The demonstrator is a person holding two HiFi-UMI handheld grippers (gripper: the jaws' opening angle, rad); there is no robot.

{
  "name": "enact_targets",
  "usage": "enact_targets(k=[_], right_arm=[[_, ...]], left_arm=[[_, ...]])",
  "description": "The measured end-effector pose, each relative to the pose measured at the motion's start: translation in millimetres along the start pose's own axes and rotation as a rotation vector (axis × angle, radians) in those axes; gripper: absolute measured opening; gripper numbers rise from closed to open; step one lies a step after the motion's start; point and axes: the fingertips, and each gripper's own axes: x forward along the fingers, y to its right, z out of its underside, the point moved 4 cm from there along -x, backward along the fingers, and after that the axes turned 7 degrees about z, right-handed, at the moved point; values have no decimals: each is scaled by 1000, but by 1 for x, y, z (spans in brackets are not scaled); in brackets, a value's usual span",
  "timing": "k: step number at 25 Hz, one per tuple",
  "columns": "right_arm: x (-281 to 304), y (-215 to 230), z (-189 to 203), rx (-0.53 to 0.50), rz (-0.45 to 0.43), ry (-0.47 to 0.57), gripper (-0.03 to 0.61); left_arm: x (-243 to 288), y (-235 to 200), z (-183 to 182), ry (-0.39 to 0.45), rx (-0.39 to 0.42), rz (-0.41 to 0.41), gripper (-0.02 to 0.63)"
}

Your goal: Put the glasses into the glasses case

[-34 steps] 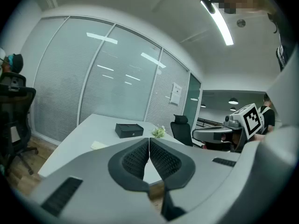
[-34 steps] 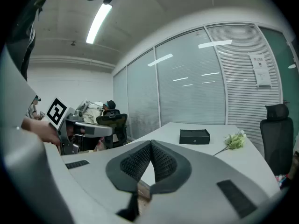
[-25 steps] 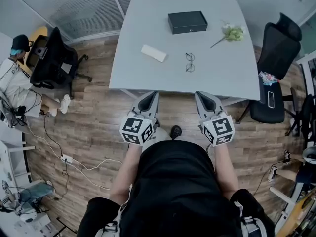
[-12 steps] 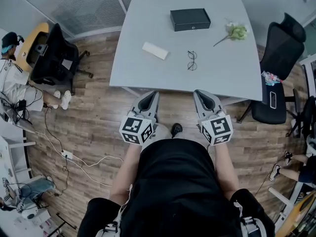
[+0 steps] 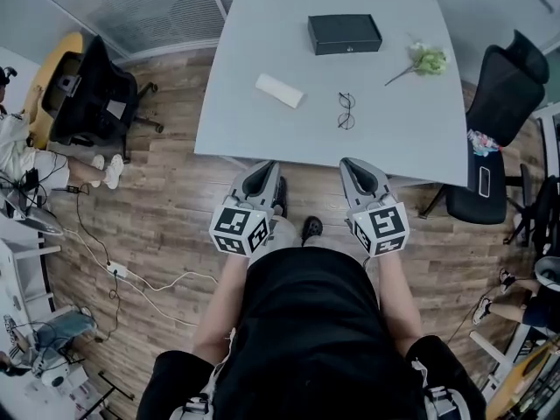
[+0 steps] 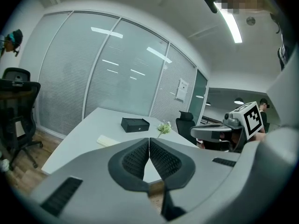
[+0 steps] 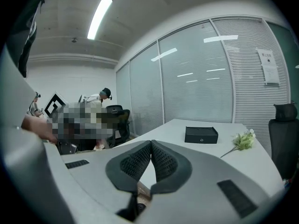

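- Head view: the task is sitting at its opening step, the reach, with nothing picked up yet. The glasses (image 5: 346,112) are lying open on the tabletop (image 5: 254,134), right of its middle and nearer the near edge. The glasses case (image 5: 345,34) is sitting shut by the far edge, well apart from them. The left gripper (image 5: 262,175) and right gripper (image 5: 359,171) are hovering just short of the near edge, both well away from the glasses.
- Left gripper view: its fingers (image 6: 133,158) are pressing together with nothing between them. The glasses case is showing beyond the tips, but the glasses are not showing here.
- Right gripper view: its fingers (image 7: 163,162) are likewise meeting, empty. The glasses case is standing ahead and to the right, and the glasses are not showing.
- Next, I judge, one gripper is needing to spread its jaws and come over the glasses, while the case is still needing opening.
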Motion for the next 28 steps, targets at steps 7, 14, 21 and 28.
enact_targets(k=[7, 14, 21, 28], right_arm=[[42, 16, -8, -18, 12, -27, 17], [89, 23, -18, -27, 15, -56, 17], [131, 26, -28, -31, 23, -80, 18], [169, 26, -34, -28, 52, -106, 18]], left_arm=[[25, -32, -7, -29, -12, 18, 23], [56, -71, -23, -55, -8, 43, 23], [80, -108, -37, -75, -10, 62, 23], [100, -144, -54, -90, -1, 108, 23]])
